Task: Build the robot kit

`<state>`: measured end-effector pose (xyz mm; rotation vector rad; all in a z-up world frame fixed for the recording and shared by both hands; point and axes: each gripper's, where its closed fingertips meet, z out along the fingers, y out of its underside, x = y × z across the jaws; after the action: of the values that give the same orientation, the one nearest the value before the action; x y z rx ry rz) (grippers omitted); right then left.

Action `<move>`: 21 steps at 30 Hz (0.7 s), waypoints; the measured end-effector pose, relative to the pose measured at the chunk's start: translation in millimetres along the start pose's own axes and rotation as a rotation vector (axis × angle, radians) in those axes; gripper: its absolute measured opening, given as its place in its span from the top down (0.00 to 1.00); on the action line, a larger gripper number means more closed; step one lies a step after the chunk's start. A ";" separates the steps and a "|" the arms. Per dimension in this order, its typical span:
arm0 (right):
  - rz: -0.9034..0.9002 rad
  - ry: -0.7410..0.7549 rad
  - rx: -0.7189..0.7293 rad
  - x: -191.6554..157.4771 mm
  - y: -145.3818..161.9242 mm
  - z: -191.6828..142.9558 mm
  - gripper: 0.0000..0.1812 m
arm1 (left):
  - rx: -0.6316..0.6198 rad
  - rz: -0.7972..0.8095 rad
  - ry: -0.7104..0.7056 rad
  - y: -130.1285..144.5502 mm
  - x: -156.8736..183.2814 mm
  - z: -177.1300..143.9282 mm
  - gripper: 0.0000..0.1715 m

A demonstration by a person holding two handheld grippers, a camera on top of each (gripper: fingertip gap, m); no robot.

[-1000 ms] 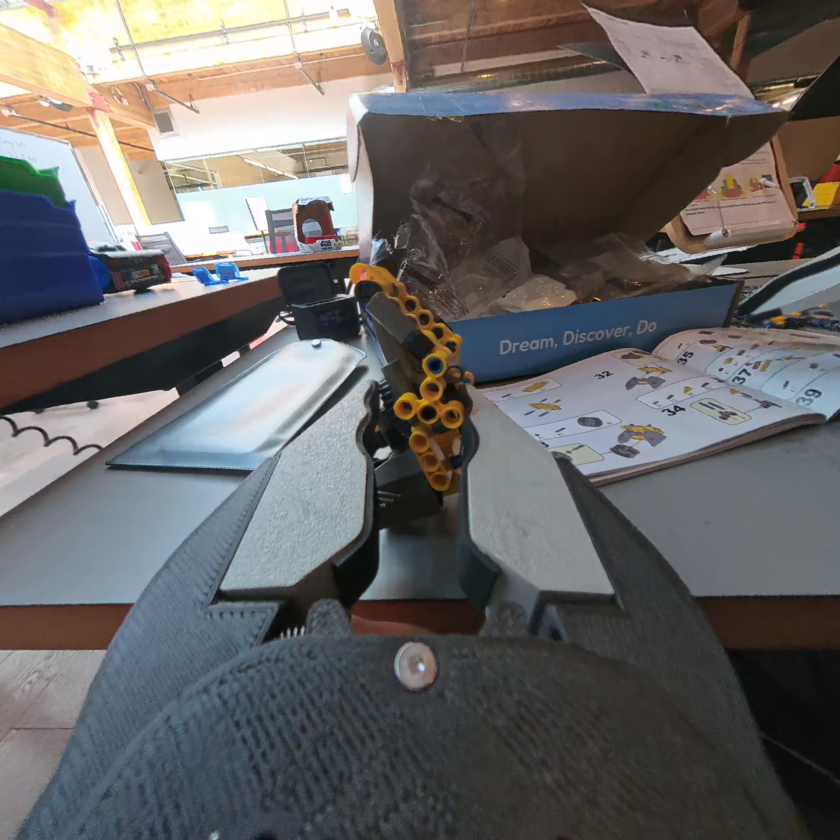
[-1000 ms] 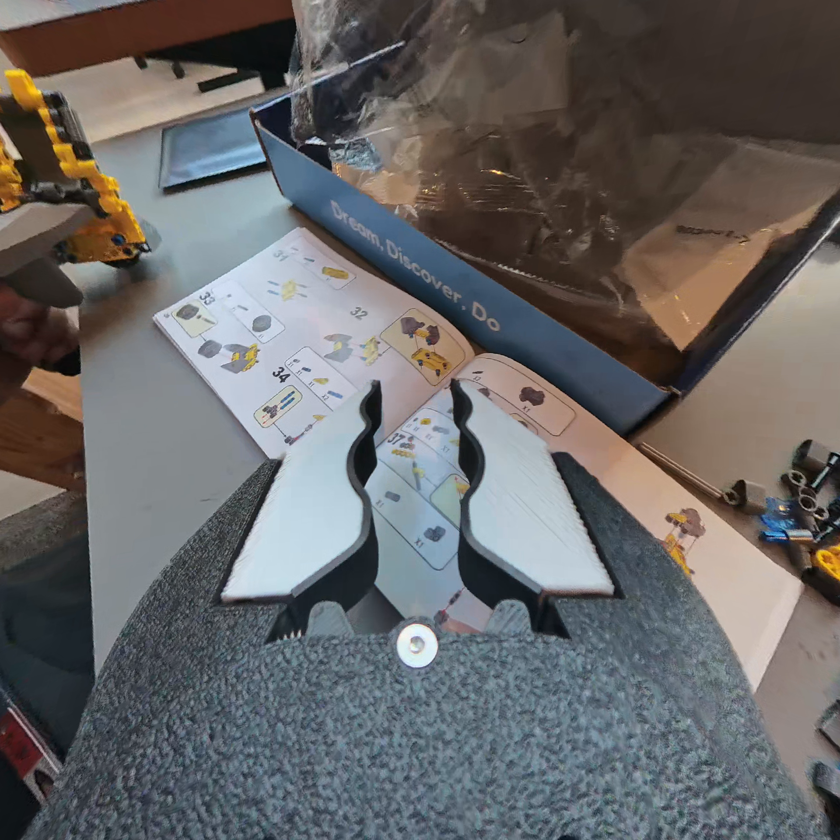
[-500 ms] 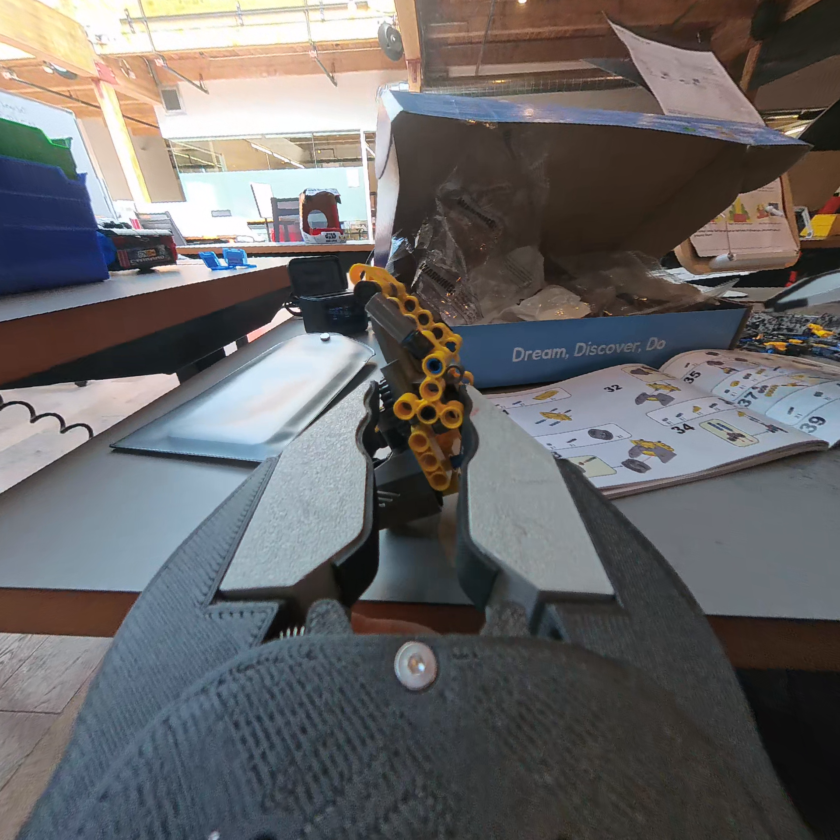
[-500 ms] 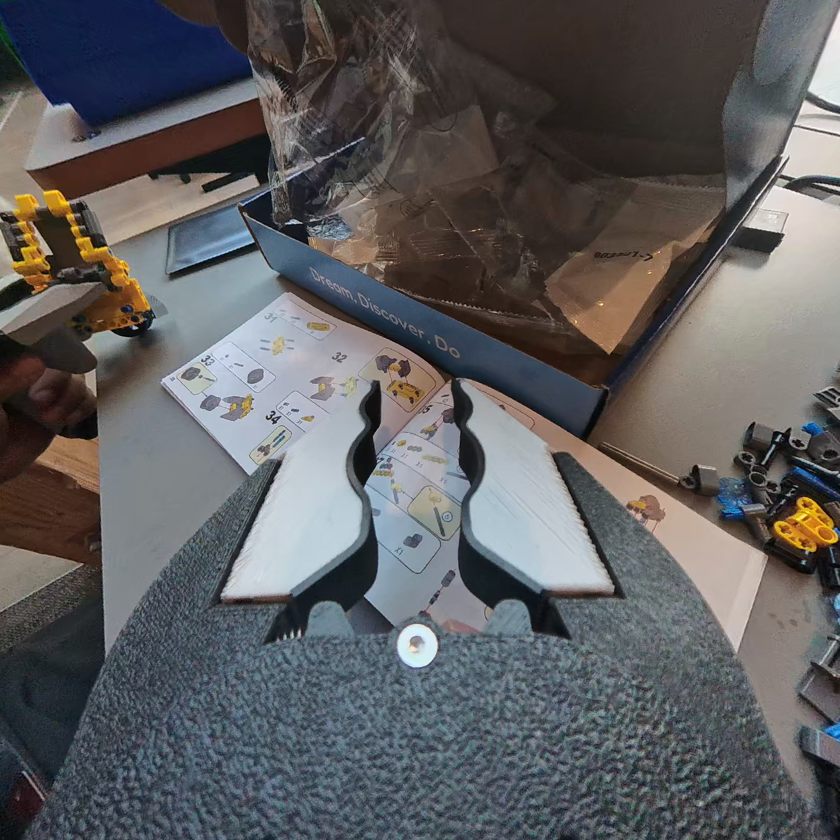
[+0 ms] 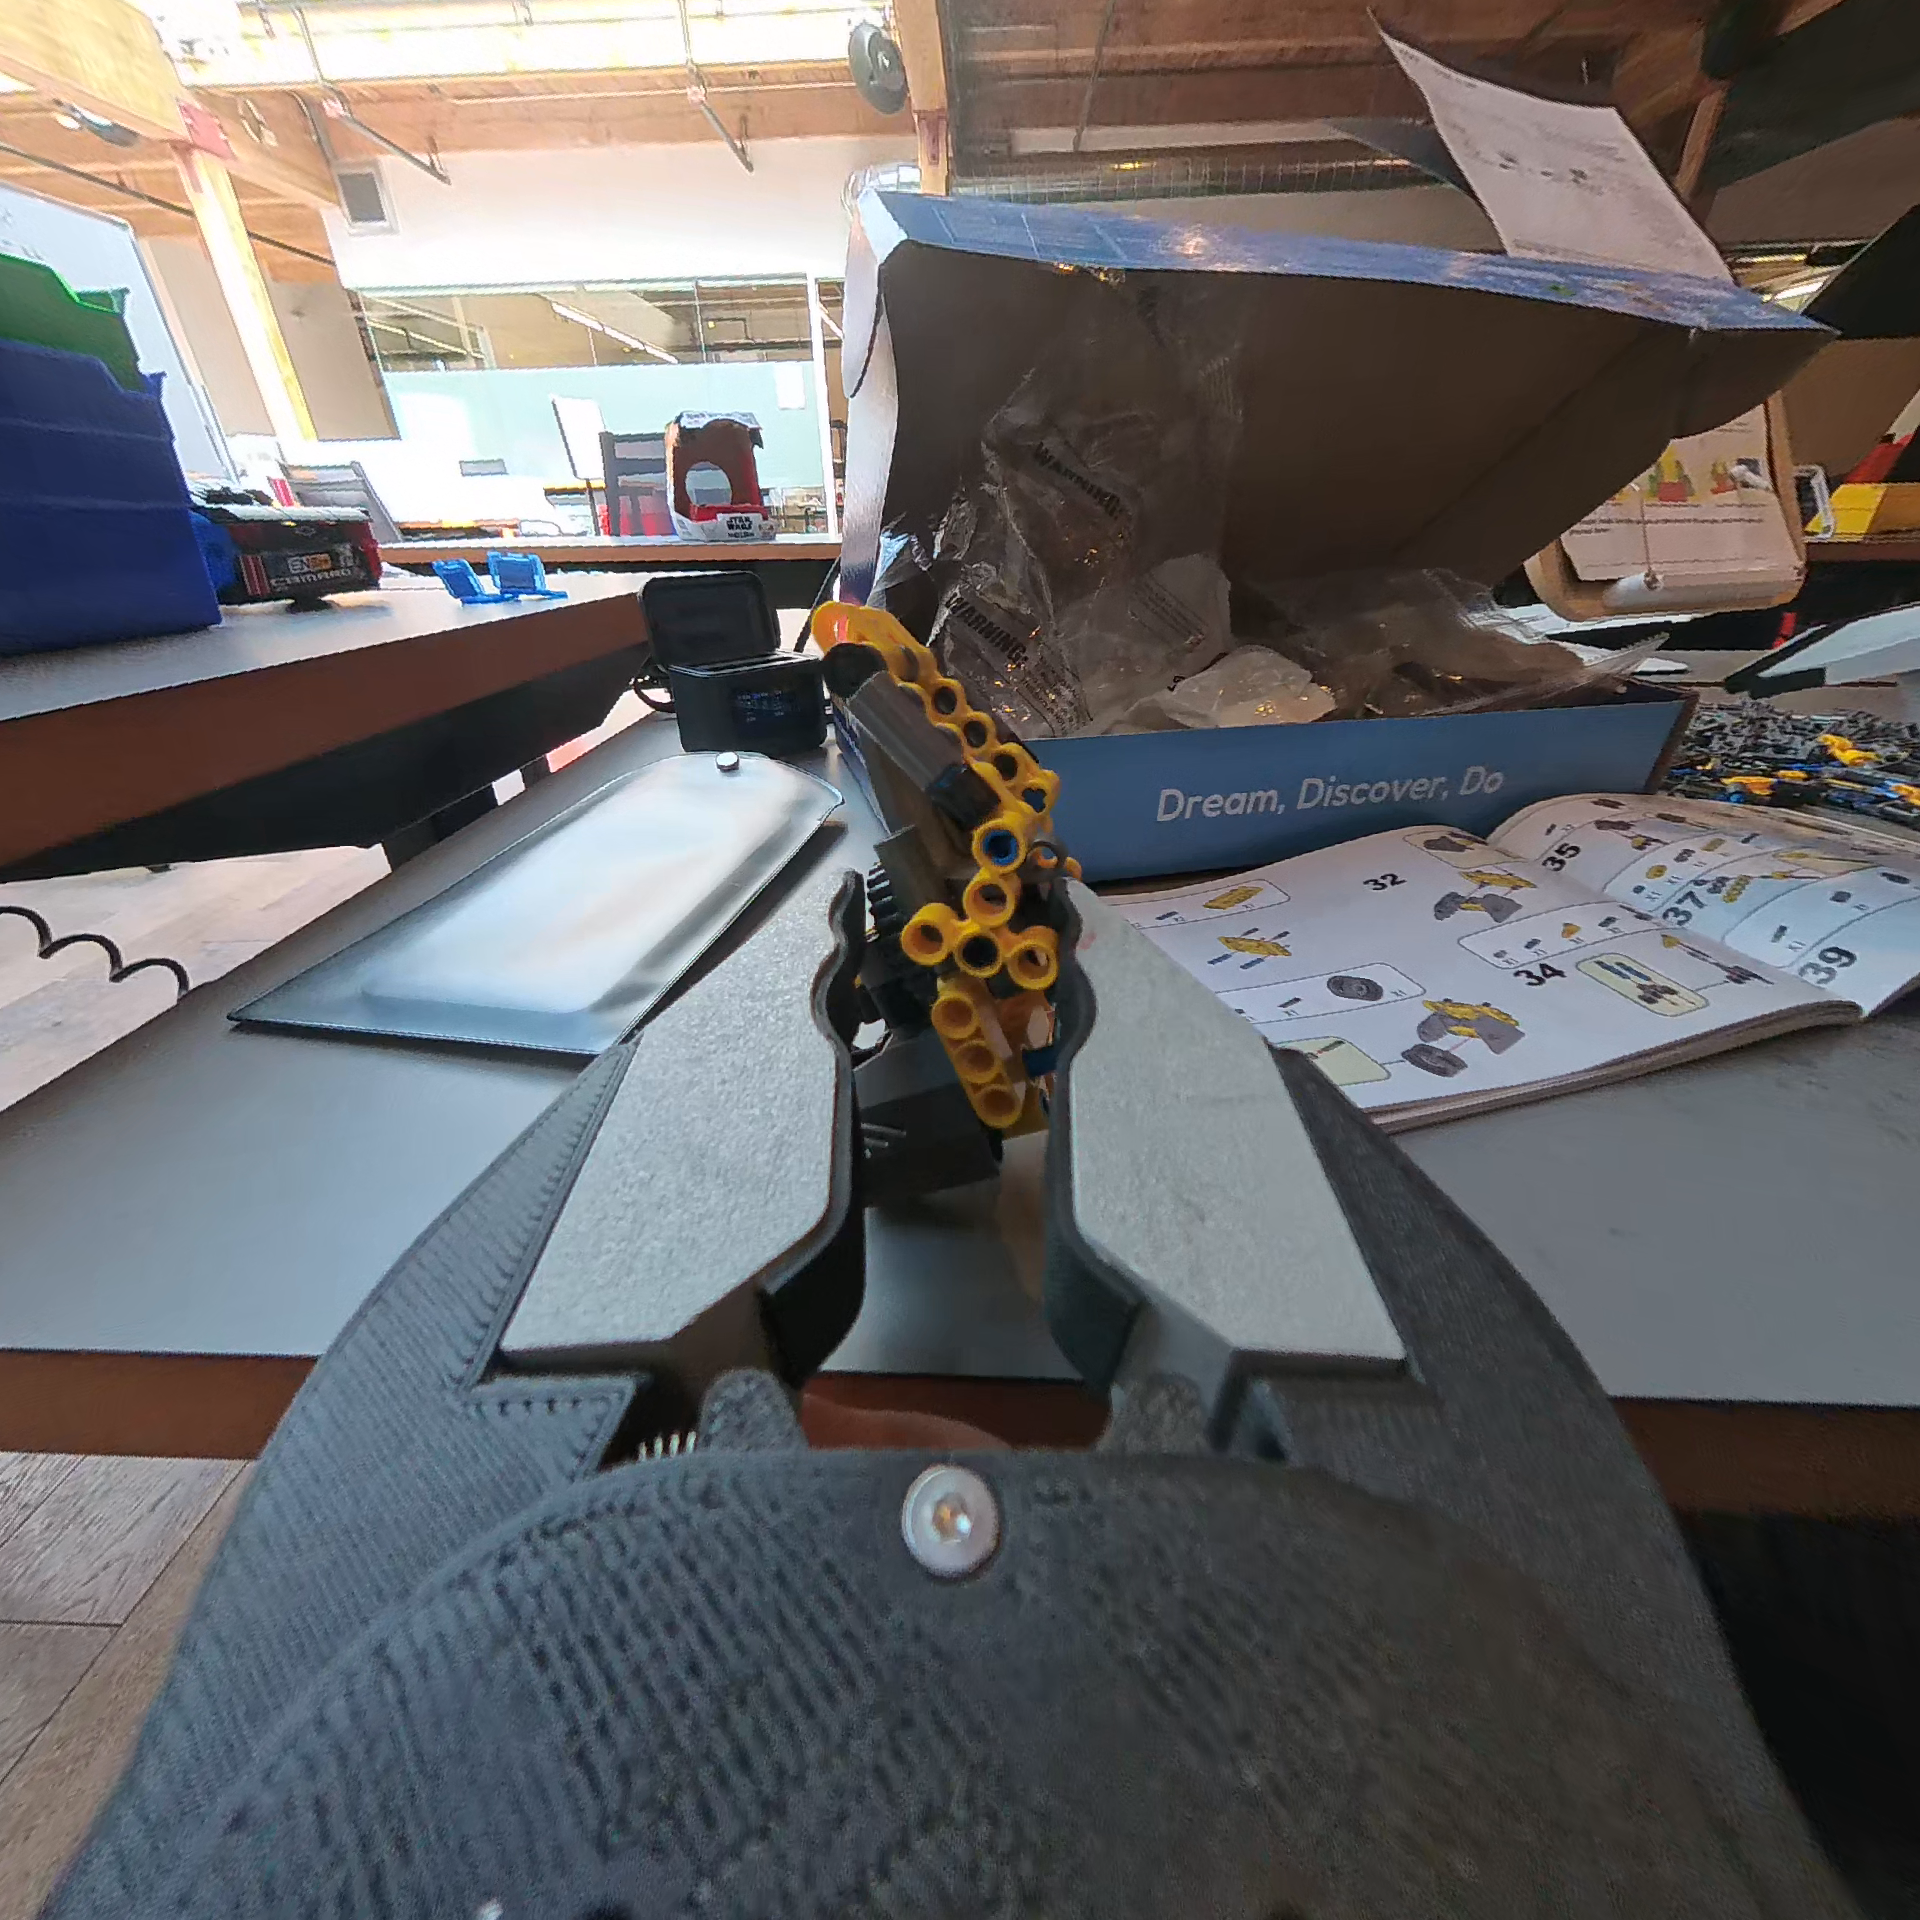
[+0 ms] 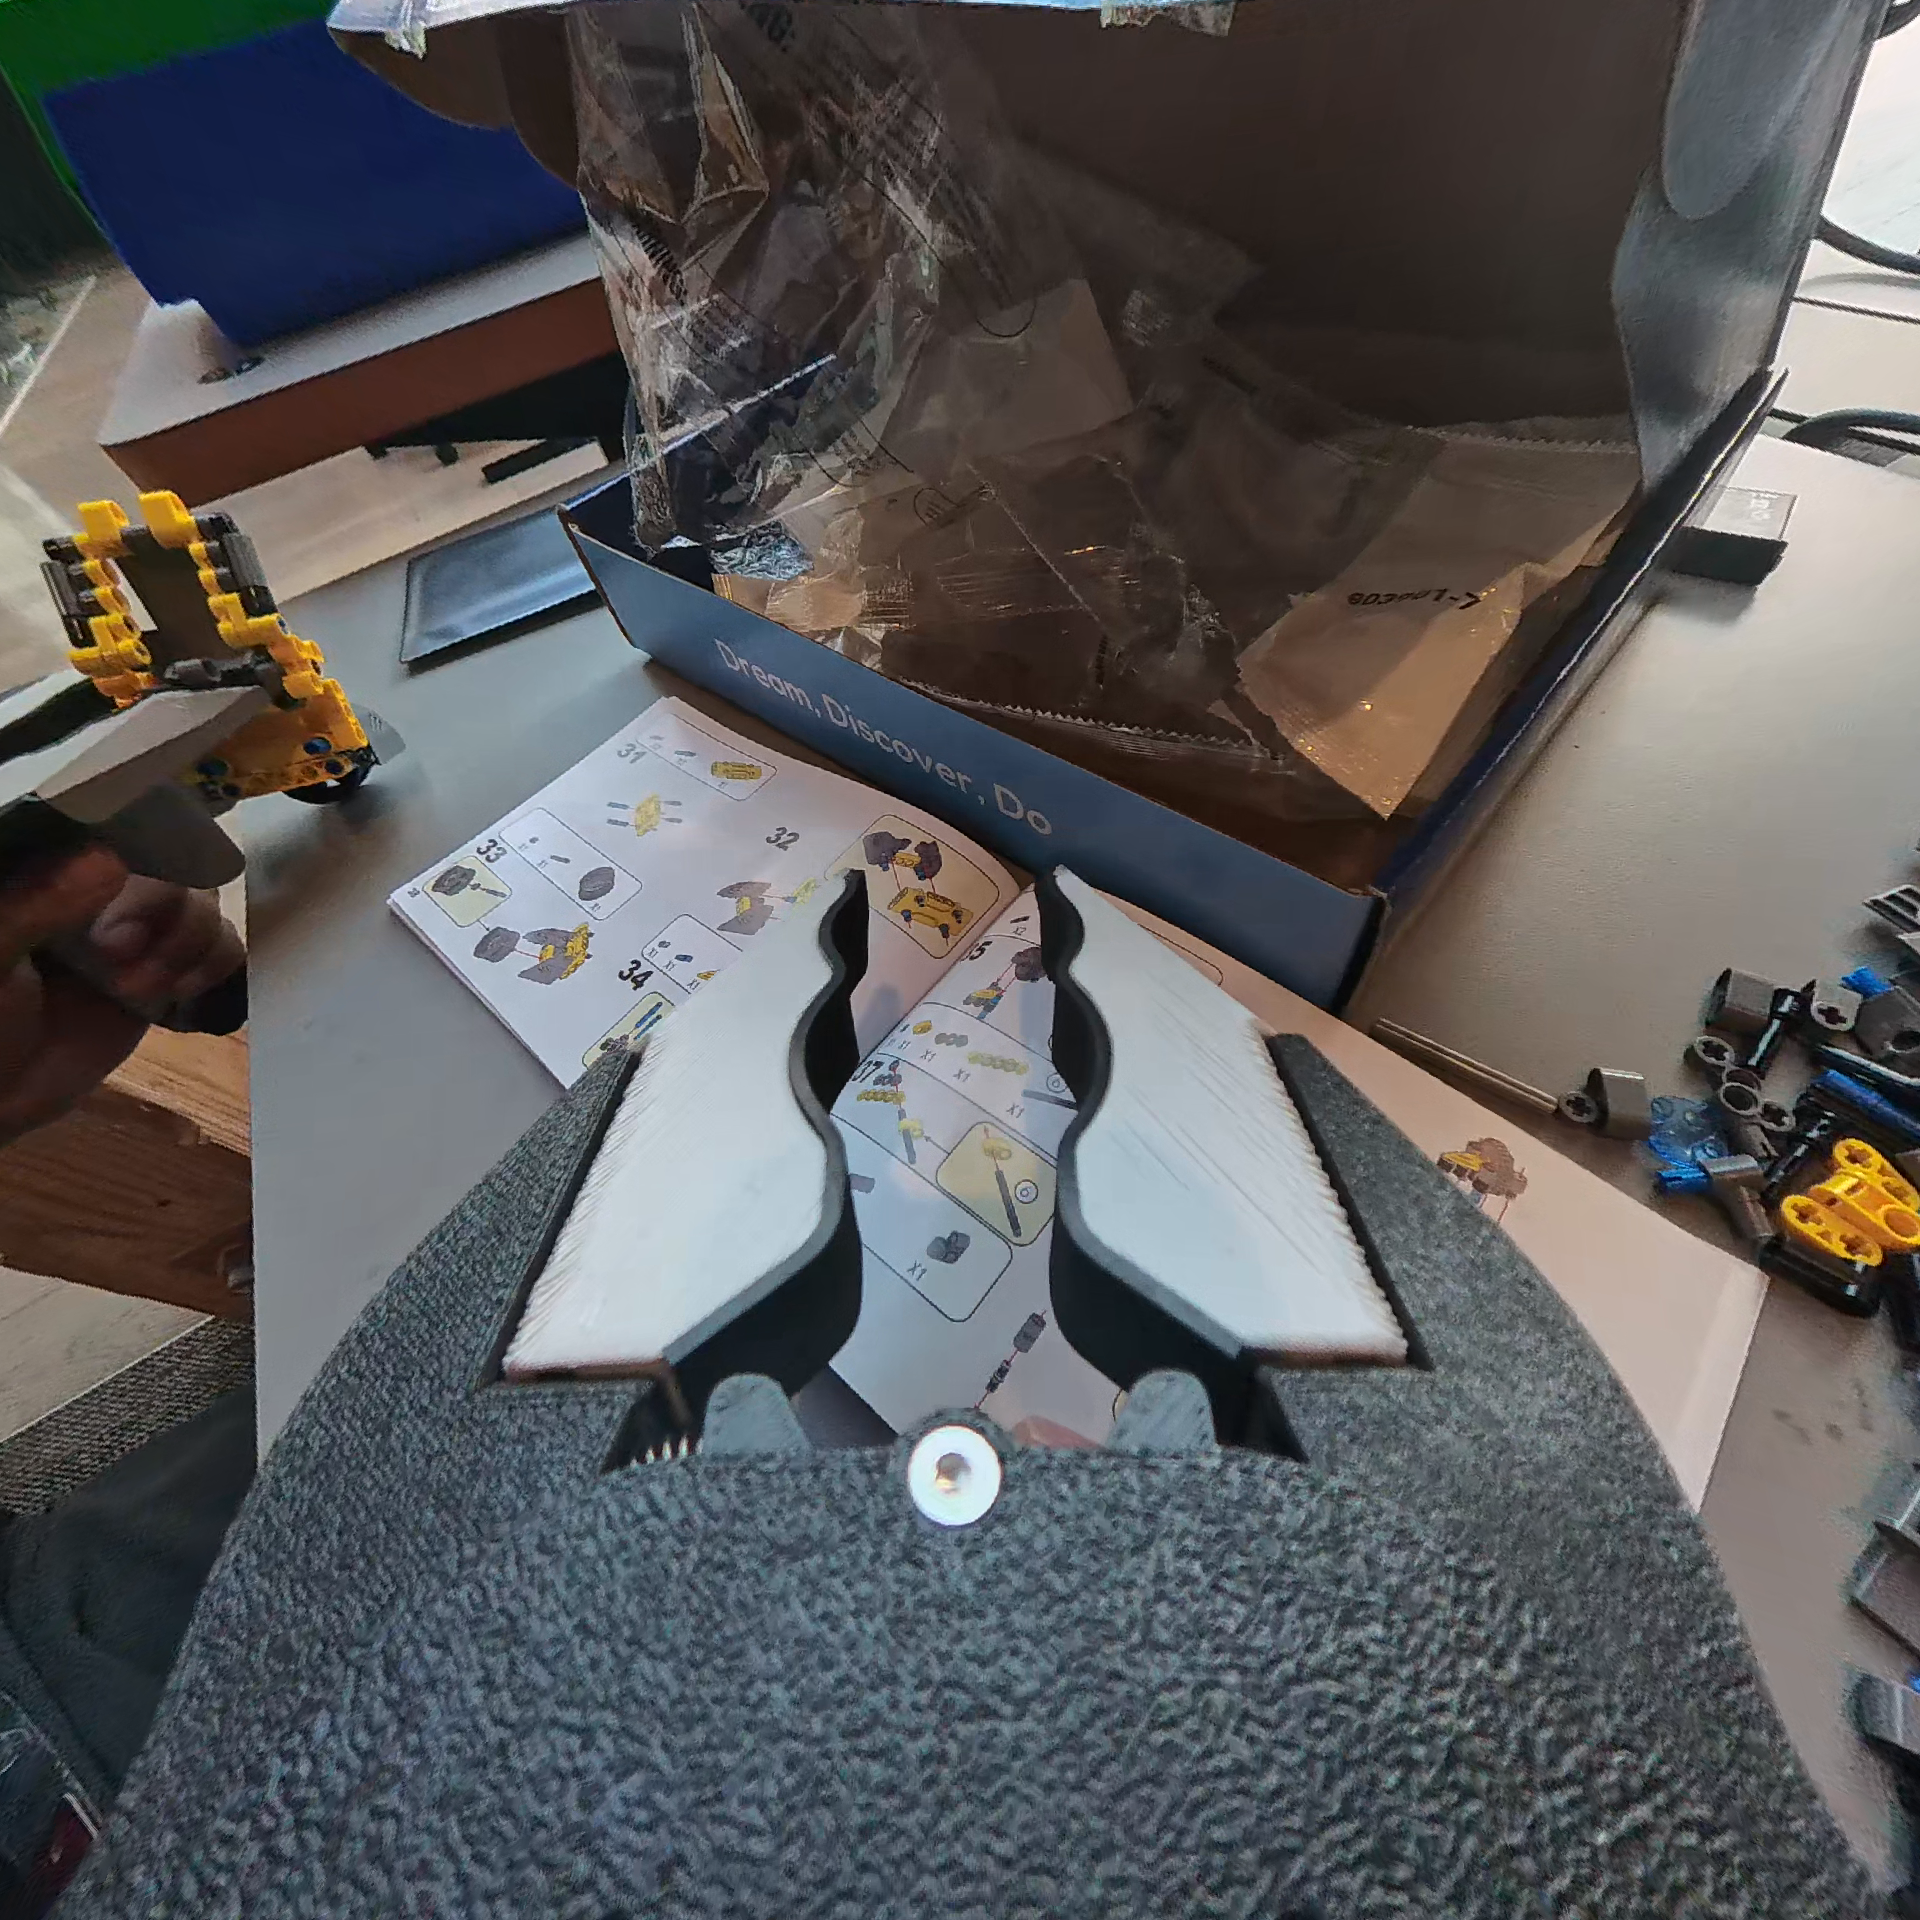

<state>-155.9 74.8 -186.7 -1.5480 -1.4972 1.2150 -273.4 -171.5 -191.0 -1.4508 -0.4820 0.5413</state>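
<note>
My left gripper point(image 5: 961, 914) is shut on a yellow and grey brick model point(image 5: 966, 894), held just above the near edge of the grey table point(image 5: 312, 1195). The same model point(image 6: 197, 644) and left gripper show at the far left of the right wrist view, with a hand below them. My right gripper point(image 6: 951, 883) is open and empty, hovering over the open instruction booklet point(image 6: 665, 831). The booklet point(image 5: 1507, 935) lies in front of an open blue cardboard box point(image 5: 1299, 800) holding clear plastic bags point(image 6: 987, 416).
Loose black, grey, blue and yellow brick parts point(image 6: 1808, 1143) lie on the table right of the booklet. A flat dark pouch point(image 5: 561, 914) and a small black case point(image 5: 727, 675) sit left of the box. Another table with blue bins point(image 5: 83, 499) stands at far left. Tip to tip, the grippers are about 30 cm apart.
My right gripper has pulled back and risen, bringing more of the box, the loose parts and the left gripper into view. My left gripper has sunk slightly, still shut on the model.
</note>
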 end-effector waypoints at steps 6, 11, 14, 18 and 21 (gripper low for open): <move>-0.002 -0.002 -0.002 -0.7 0.3 0.5 0.82 | -0.001 0.010 0.004 -0.2 -0.5 -0.7 0.82; -0.003 -0.004 0.000 -1.3 -0.2 0.3 0.82 | -0.007 -0.064 0.013 -1.3 -7.2 -0.7 0.83; -0.004 -0.006 0.001 -1.9 -0.4 0.3 0.82 | -0.006 -0.124 0.014 -1.9 -12.8 -1.1 0.83; -0.006 -0.007 0.001 -2.6 -0.4 0.4 0.82 | 0.000 -0.231 0.020 -2.6 -20.0 -1.9 0.83; -0.009 -0.006 0.003 -2.7 -0.9 0.1 0.82 | 0.013 -0.374 0.028 -2.6 -30.5 -3.0 0.83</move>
<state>-156.0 72.3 -185.4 -1.5350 -1.5040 1.2170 -295.5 -192.7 -188.0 -1.3133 -0.7069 0.2249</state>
